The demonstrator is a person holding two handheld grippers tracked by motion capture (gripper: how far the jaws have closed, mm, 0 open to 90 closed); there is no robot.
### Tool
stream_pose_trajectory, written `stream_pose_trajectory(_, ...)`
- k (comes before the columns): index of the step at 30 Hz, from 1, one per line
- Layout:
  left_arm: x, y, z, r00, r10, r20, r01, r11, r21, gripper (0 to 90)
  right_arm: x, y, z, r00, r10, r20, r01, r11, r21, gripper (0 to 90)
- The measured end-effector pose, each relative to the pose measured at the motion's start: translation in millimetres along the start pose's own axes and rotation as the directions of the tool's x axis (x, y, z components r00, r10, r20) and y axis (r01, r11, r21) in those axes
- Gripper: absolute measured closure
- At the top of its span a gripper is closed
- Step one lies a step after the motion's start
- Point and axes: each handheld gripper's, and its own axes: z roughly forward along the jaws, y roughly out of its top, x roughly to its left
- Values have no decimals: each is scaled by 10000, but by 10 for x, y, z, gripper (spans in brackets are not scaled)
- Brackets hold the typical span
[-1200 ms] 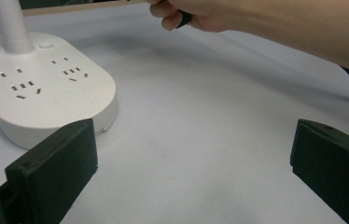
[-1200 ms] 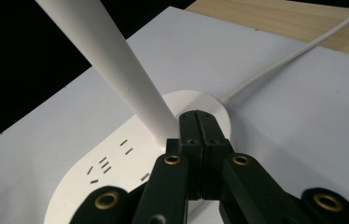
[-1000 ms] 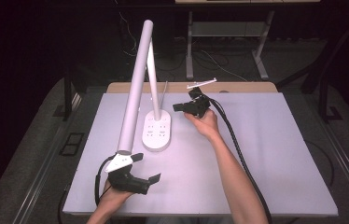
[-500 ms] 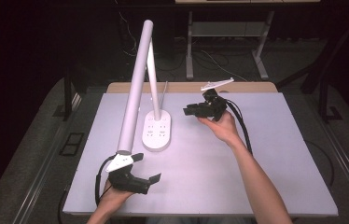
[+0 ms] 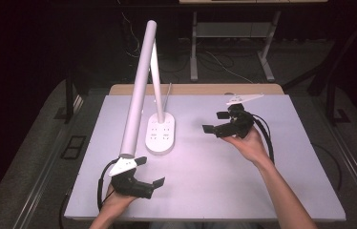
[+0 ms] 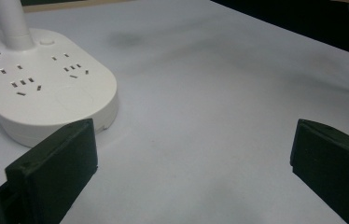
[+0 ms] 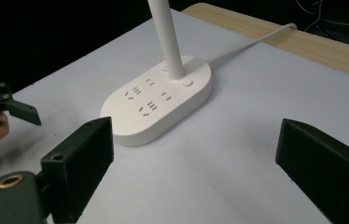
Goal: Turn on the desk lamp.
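Desk lamp [image 5: 160, 133] standing left of the right gripper [image 5: 215, 122], oval socket base [image 7: 156, 100] long axis running away across the table [image 5: 224, 176]. Right gripper nearer, jaws just opened wide, nothing between. Left gripper [image 5: 150, 174] spread, empty, base just beyond.

Lamp base [image 5: 161, 134]: on the table [image 5: 272, 191], left of middle.
Lamp arm [image 5: 137, 90]: leans toward the near left.
Left gripper [image 5: 149, 175]: near edge — before the base.
Right gripper [image 5: 216, 122]: right of the base — apart.
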Motion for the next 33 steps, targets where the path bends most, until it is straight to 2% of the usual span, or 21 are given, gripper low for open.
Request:
stream_pose_trajectory(1,0,0,-2,10000,-17,-3,17,10000,-12,0,13,-30,-28,9999,-19,107,19,10000,-22,1)
stream_pose_trajectory(3,2,0,-6,10000,-20,-19,20,10000,-7,0,39,-94,-87,9998,-33,206,33,10000,-32,4)
stream_pose_trajectory(8,2,0,-8,10000,-50,-33,50,10000,-15,0,79,-291,-237,9999,130,104,-127,9995,-292,3)
stream_pose_trajectory(14,4,1,-7,10000,-21,-26,21,10000,16,0,103,-552,-410,9987,519,8,-518,9979,-382,3)
stream_pose_trajectory(26,2,0,-16,9999,6,-101,-6,10000,18,0,100,-1048,-707,9943,951,481,-947,9954,-118,4)
stream_pose_trajectory(33,1,-1,-4,9999,-23,-115,23,10000,24,0,90,-1356,-912,9864,1527,614,-1505,9878,-399,4)
